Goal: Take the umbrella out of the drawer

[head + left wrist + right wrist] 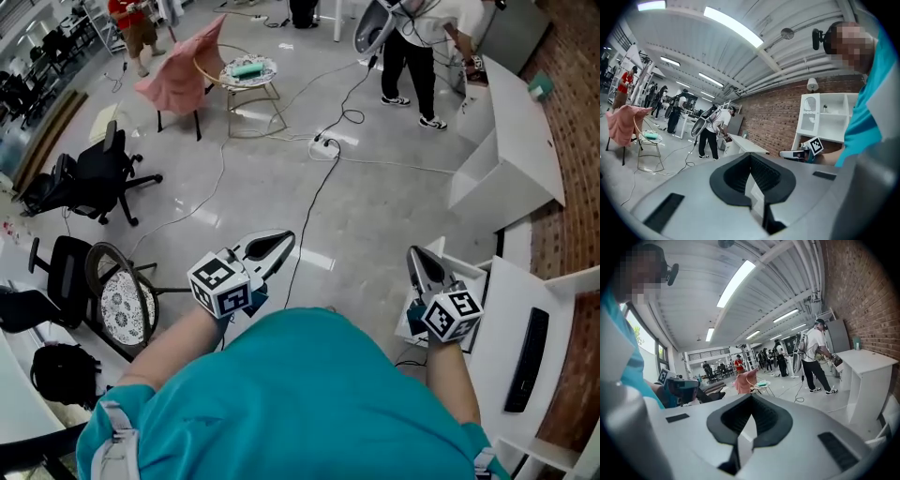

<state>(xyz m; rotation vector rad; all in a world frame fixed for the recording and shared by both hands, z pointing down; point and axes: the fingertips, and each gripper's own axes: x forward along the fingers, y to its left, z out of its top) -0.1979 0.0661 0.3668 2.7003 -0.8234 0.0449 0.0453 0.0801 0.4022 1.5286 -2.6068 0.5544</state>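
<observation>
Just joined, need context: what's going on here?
A person in a teal shirt stands on an open floor with tongs in each hand: left tongs, right tongs. Both are shut and empty, pointing out ahead. Nothing is being handled yet. A white cabinet stands at the person's right, with a long black thing lying on it.

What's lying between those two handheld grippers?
Head view: only shiny floor between left gripper and right gripper, with a black cable crossing it beside the left one.
</observation>
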